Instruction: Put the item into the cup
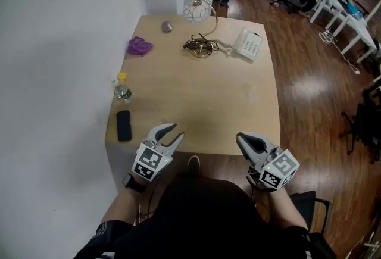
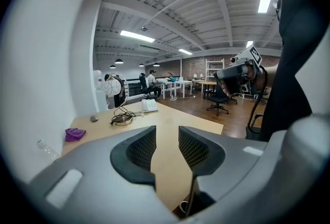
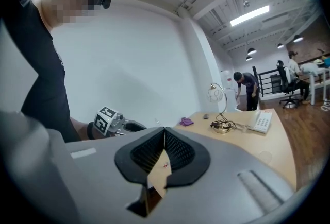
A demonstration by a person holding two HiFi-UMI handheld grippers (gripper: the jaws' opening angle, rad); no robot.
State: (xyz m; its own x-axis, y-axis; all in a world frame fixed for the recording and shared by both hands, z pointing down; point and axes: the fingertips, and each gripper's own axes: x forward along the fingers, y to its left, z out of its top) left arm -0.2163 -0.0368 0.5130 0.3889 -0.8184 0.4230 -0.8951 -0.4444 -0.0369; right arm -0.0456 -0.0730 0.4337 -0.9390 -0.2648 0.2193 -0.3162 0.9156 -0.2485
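Head view: smooth pale wooden table (image 1: 238,121) with rounded corners; crumpled purple cloth (image 1: 139,46) upper left; clear plastic bottle (image 1: 123,93) and flat black slab (image 1: 123,125) at left edge; item and cup cannot be identified. Left gripper (image 1: 177,131) lower left, jaws apart, empty; right gripper (image 1: 240,138) lower right, jaws together, empty.

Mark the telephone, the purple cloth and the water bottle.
telephone (image 1: 247,45), head view, middle of its keypad.
purple cloth (image 1: 139,46), head view, centre of the bunched fabric.
water bottle (image 1: 123,93), head view, its clear body.
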